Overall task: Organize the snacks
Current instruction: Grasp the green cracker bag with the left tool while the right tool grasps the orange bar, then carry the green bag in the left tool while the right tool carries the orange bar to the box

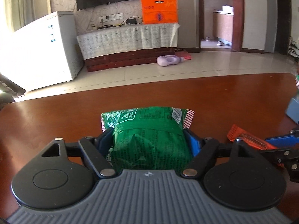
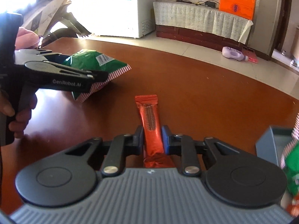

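Note:
A green snack bag [image 1: 147,123] with red-striped ends lies on the brown table [image 1: 205,97]. My left gripper [image 1: 149,134] is shut on it, both pads pressed into its sides. In the right wrist view the same bag [image 2: 87,59] sticks out past the left gripper [image 2: 78,66], which a hand [image 2: 20,115] holds. An orange-red snack bar [image 2: 149,112] lies lengthwise on the table [image 2: 205,93], and my right gripper [image 2: 152,134] is shut on its near half. The bar [image 1: 246,140] also shows at the right of the left wrist view.
A grey-blue box [image 2: 271,141] stands at the table's right edge with another green bag [image 2: 291,168] beside it. Beyond the table are a tiled floor with a purple bottle [image 1: 168,60], a white freezer [image 1: 43,52] and a cloth-covered cabinet [image 1: 129,39].

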`<state>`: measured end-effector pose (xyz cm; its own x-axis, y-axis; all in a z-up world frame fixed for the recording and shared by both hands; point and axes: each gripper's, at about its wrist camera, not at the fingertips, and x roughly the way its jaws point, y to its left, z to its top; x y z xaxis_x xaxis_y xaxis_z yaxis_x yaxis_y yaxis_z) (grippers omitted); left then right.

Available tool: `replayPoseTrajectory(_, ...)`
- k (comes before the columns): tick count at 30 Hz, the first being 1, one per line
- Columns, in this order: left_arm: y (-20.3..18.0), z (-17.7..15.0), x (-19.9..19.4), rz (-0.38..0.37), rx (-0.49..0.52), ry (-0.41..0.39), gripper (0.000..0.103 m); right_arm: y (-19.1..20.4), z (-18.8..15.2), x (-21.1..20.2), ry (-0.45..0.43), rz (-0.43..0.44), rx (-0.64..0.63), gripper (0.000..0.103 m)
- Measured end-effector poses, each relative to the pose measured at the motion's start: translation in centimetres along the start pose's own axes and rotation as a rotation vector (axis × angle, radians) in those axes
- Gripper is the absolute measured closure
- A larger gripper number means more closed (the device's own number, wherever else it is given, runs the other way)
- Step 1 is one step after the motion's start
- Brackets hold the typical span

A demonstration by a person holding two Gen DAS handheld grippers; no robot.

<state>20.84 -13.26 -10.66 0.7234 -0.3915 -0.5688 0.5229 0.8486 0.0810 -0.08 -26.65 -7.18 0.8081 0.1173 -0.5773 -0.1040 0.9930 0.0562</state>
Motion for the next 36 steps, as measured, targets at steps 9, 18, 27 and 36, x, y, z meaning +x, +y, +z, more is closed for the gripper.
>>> replayPoseTrajectory(9, -3.9, -2.5, -4.3, -0.014, 0.017, 0.014, 0.024, 1.0, -4.7, -5.8, 0.046, -0.025, 0.038, 0.079)
replayPoseTrajectory(18, -10.4, -5.5, -9.8, 0.002, -0.001, 0.031, 0.025, 0.6, -8.8, -11.8, -0.001, -0.04, 0.152, 0.079)
replayPoseTrajectory(27, -15.4, -5.9, -14.5, 0.004, -0.015, 0.0, 0.026, 1.0, -11.2, -17.0, -0.084, -0.052, 0.156, 0.079)
replayPoseTrajectory(36, -17.8, -3.9, -14.3, 0.019, 0.019, -0.007, 0.026, -0.9, -11.3, -18.7, -0.138, -0.037, 0.185, 0.079)
